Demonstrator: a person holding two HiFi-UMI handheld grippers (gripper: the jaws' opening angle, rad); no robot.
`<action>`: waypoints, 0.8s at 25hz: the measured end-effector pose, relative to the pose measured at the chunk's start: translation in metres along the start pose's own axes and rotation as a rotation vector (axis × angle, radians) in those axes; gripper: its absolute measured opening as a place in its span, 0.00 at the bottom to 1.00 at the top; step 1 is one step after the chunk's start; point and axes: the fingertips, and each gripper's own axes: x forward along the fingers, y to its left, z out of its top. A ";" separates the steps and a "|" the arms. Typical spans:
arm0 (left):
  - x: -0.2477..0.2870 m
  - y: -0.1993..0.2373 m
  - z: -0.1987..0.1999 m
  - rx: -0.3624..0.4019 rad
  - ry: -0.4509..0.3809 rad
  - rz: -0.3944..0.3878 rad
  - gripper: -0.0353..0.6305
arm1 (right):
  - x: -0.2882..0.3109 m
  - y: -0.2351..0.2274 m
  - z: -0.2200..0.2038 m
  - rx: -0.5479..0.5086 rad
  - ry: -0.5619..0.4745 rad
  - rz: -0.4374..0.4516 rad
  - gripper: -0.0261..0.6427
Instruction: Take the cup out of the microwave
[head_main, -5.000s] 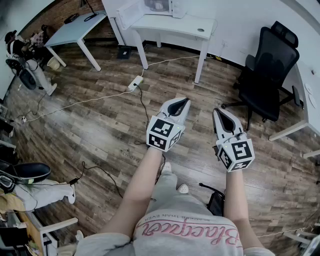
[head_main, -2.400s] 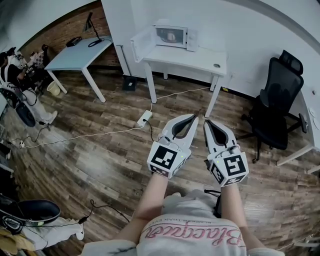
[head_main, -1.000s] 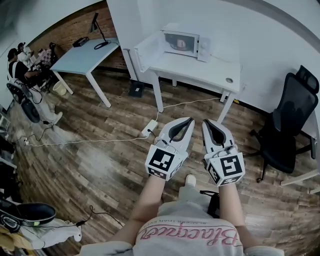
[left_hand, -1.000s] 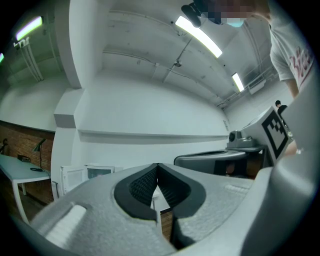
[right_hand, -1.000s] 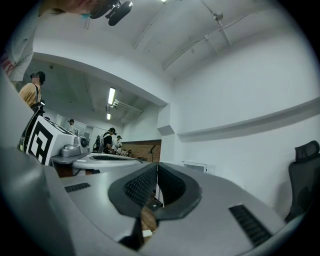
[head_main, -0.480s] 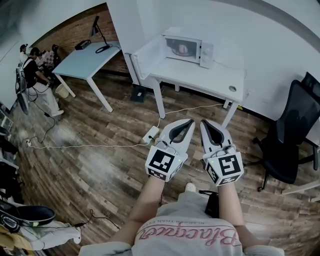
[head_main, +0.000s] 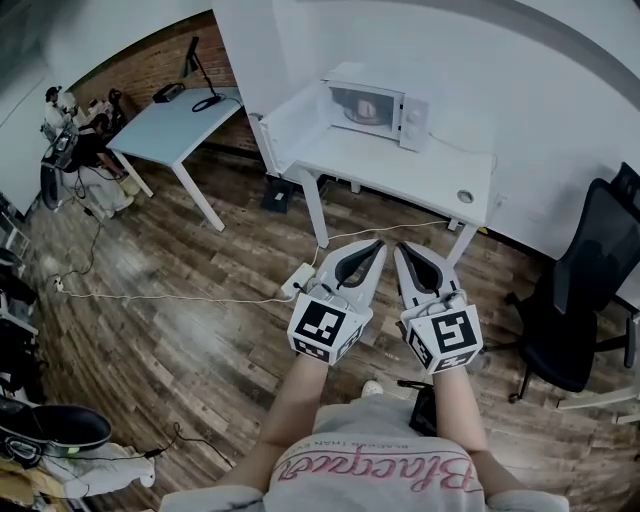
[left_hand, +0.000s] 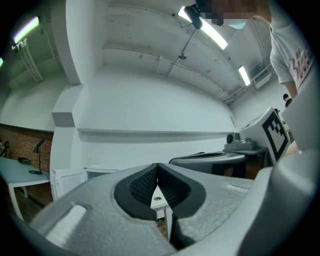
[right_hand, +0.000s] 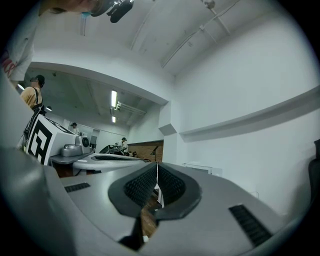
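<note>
While both were held out low in the centre of the head view, the left tongs (head_main: 377, 245) and right tongs (head_main: 400, 248) sat just beside each other, tips pointing toward the top of the frame. Each gripper view showed its tongs pinched together at the tips, with nothing between them. The cup (head_main: 364, 107) stood inside the microwave (head_main: 412, 112) at upper centre, well apart from both tongs. The microwave door (head_main: 290, 122) was swung open to the left. The microwave rested on the white counter (head_main: 400, 165), which also had a small round thing (head_main: 463, 197) near its right end. A power strip (head_main: 297, 281) lay on the wood floor (head_main: 180, 330) left of the tongs. A black office chair (head_main: 585, 290) stood at right.
</note>
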 end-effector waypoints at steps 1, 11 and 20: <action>0.008 0.002 -0.001 -0.004 0.001 0.005 0.06 | 0.003 -0.007 0.000 0.002 0.000 0.004 0.06; 0.060 0.008 -0.013 -0.017 0.022 0.027 0.06 | 0.017 -0.062 -0.010 0.043 0.005 0.014 0.06; 0.082 0.009 -0.025 -0.037 0.027 0.011 0.06 | 0.023 -0.076 -0.018 0.044 0.002 0.016 0.06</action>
